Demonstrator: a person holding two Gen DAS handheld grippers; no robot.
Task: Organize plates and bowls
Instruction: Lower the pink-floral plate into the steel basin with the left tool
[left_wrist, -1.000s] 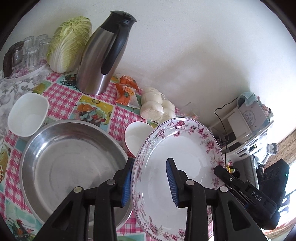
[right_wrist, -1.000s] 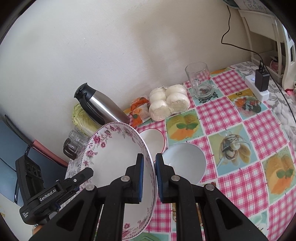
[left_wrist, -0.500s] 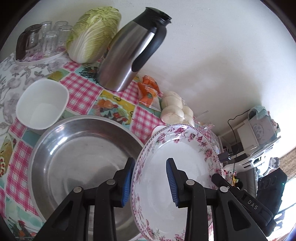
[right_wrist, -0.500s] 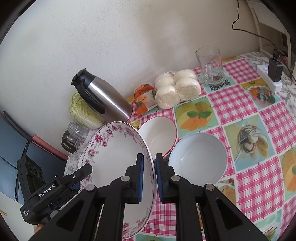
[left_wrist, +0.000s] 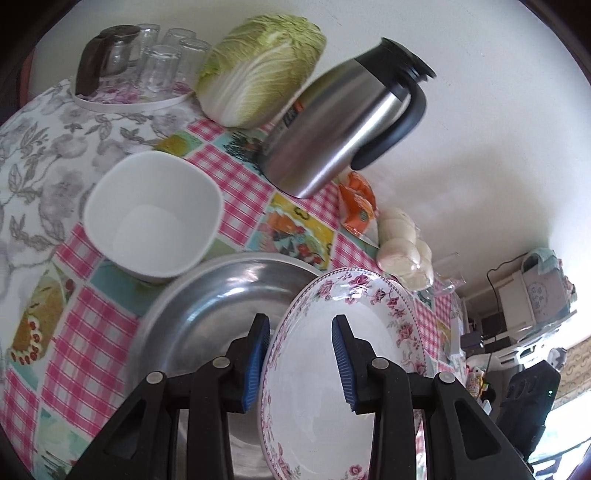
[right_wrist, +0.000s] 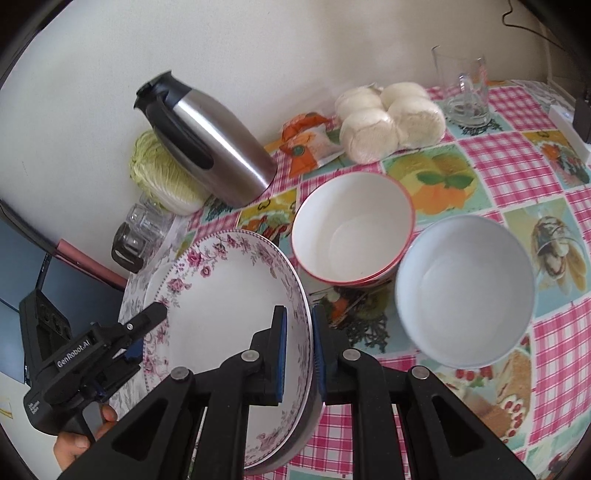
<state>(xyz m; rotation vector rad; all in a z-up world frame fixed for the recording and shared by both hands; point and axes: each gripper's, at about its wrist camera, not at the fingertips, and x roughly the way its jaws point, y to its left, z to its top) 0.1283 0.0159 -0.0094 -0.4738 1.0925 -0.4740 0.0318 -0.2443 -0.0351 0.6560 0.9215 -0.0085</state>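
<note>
lowered since before, glossy rose-rimmed plate (left_wrist: 373, 295) overlaps round steel basin (left_wrist: 207, 325)

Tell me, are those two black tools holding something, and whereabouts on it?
Yes. Both hold the floral plate by its rim, on opposite sides: the right tool pinches one edge, the left tool grips the other. It is tilted over the metal basin.

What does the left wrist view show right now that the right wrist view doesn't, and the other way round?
Only the left wrist view: the steel basin and the square white bowl.
Only the right wrist view: the red-rimmed bowl, the pale round bowl, and the glass mug.
Both: the floral plate held by the left gripper and right gripper, plus the steel jug, cabbage and buns.
</note>
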